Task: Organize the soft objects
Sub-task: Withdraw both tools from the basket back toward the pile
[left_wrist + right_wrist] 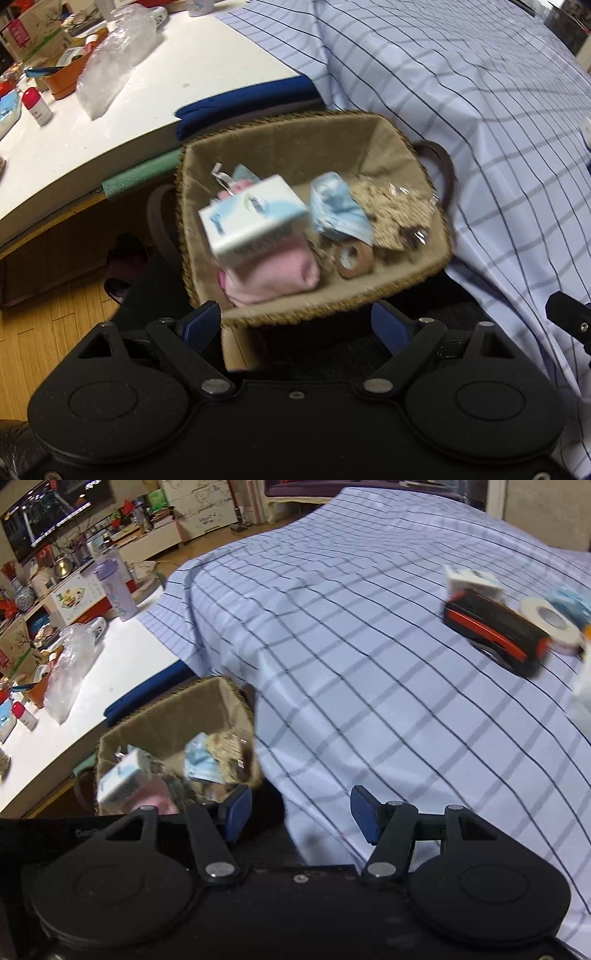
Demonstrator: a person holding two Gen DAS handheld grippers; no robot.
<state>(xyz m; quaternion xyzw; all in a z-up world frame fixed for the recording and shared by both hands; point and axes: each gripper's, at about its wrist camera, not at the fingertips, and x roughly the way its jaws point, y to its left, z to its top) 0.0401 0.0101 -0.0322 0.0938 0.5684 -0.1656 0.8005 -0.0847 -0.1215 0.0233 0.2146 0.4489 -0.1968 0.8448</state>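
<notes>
Below the left tool (295, 325), whose blue-padded fingers stand wide apart and hold nothing, sits a woven brown basket with a tan fabric lining (280, 147) and dark loop handles. Inside it lie a white and pale blue carton (255, 219), blurred and tilted, over a pink soft cloth bundle (273, 280), with a crumpled light blue fabric piece (338, 210), a beige knitted item in clear wrap (395, 210) and a brown cardboard tape ring (352, 258) beside them. The basket stands low between a white desk (159, 99) cluttered with a clear plastic bag (114, 55) and a surface draped in a pale blue checked cloth (480, 129).

From the right wrist view, the right tool (301, 818) is also spread open and empty, hovering over the edge of the checked cloth just beside the basket. Farther away on the cloth rest a black roller-shaped object with red trim (495, 631), a white tape roll (550, 622) touching it, and a small white box (472, 579) behind, all blurred
</notes>
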